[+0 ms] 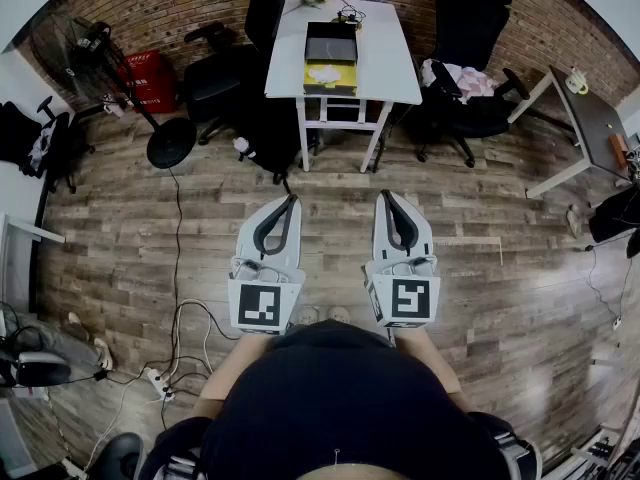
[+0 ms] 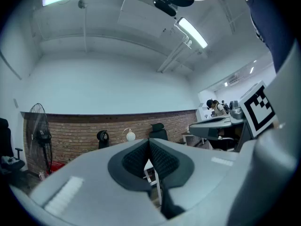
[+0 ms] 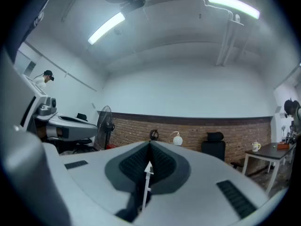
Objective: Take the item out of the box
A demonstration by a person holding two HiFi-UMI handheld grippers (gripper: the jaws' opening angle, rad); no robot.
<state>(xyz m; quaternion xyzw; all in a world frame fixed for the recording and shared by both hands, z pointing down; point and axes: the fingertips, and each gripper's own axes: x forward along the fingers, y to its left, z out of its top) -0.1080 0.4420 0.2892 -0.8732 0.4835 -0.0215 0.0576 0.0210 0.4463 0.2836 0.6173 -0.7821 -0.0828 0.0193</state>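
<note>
The left hand-held gripper [image 1: 291,198] and the right hand-held gripper [image 1: 384,195] hang side by side above the wooden plank floor [image 1: 200,238]. Each has its jaws pressed together on nothing. Well apart from both, a black rectangular box [image 1: 331,44] sits on the white counter [image 1: 395,63], with a yellow-and-white item [image 1: 327,73] at its near end.

table [image 1: 395,63] white. box [image 1: 331,44] on it: far part black, near part yellow with a pale patch. left gripper [image 1: 292,199] and right gripper [image 1: 384,195]: light grey shells, black ribbed pads, cubes with black-and-white square markers. floor [image 1: 480,268]: grey-brown wood planks. wall [image 1: 170,3]: red-brown brick. chair [image 1: 225,78] black. crate [image 1: 152,80] red. fan [image 1: 172,143] black.
</note>
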